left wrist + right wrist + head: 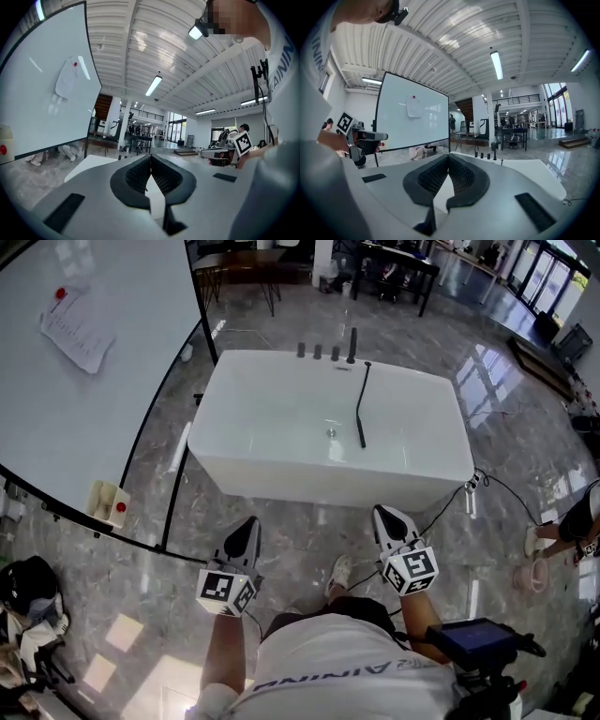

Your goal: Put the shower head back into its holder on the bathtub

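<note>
The person's white shirt [347, 662] filled the bottom of the head view. Just beyond it both arms reached forward over the marble floor [141, 521]. The left hand-held gripper [250, 521] and the right hand-held gripper [382, 512] were held side by side and roughly level, aimed at the bathtub [328, 488]. That posture read as an approach, since both tools were short of the tub's near wall and touched nothing.

The shower head [361, 413], a slim black wand, lay inside the tub. It ran from near the far rim down the basin, ending beside the drain [331, 432], so it was out of its holder and the task had not been started. A row of dark fittings [319, 351] stood on the far rim. The holder [352, 343] was probably the tallest of them, though it was too small to be sure. A whiteboard [84, 362] stood to the left, well apart from the tub.

In its own view the left hand-held gripper [151, 157] had its ribbed pads meeting at the tips with nothing between them. The right hand-held gripper [448, 157] showed the same, its jaws closed together and empty. Either would have to open before taking the wand.
</note>
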Tool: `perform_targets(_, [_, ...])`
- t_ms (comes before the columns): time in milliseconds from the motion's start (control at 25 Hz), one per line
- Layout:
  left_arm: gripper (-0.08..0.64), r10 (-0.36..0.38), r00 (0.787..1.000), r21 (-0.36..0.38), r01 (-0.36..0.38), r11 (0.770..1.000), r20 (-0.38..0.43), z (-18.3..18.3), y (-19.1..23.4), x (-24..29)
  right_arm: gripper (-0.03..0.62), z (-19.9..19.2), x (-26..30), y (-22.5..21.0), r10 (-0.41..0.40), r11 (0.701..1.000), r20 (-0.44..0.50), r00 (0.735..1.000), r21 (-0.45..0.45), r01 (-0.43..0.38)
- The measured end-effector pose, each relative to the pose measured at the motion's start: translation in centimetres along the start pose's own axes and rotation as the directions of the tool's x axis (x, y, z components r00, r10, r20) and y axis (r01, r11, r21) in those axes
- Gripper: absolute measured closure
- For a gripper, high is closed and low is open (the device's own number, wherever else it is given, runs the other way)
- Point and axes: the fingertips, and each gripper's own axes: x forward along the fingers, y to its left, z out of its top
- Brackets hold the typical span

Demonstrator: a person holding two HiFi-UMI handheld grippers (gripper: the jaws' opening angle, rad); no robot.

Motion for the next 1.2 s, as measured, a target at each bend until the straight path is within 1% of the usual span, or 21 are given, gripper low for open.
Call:
perform_targets(240, [0.541, -0.054, 0.998, 0.058, 0.055, 0.997, -0.023, 1.2, -1.2, 9.9, 0.581, -0.2, 3.8, -8.4, -0.042, 0.998, 0.009, 0.999, 0.047, 0.041])
perform_targets(480, [0.542, -0.077, 0.997, 0.020, 0.078, 0.997, -0.014, 1.8, -3.1, 18.3, 0.581, -0.2, 5.9, -16.0, -0.055, 0.996, 0.009, 0.998, 0.066, 0.054])
perform_targets(600, [0.541, -0.089, 0.996, 0.033, 0.090, 0.995, -0.027, 2.1, -5.3, 24.0, 0.581, 0.1, 7.1, -21.8, -0.058, 0.995, 0.011, 0.998, 0.078, 0.057])
perform_targets(680, [0.541, -0.100, 0.994, 0.045, 0.102, 0.994, -0.042, 2.0, -6.3, 26.8, 0.580, -0.1, 7.4, -24.6, -0.069, 0.994, 0.012, 0.998, 0.091, 0.068])
perform_targets(800, [0.541, -0.126, 0.990, 0.056, 0.130, 0.990, -0.066, 1.8, -7.2, 30.1, 0.581, -0.7, 7.6, -27.5, -0.094, 0.989, 0.008, 0.996, 0.120, 0.092])
perform_targets(960, [0.541, -0.180, 0.978, 0.063, 0.187, 0.980, -0.102, 1.0, -8.7, 34.1, 0.581, -1.9, 7.9, -29.8, -0.119, 0.981, -0.003, 0.993, 0.151, 0.118])
perform_targets(1200, [0.541, -0.277, 0.955, 0.062, 0.284, 0.957, -0.108, 0.7, -10.8, 40.0, 0.581, -2.7, 8.4, -33.7, -0.189, 0.969, -0.022, 0.982, 0.159, 0.190])
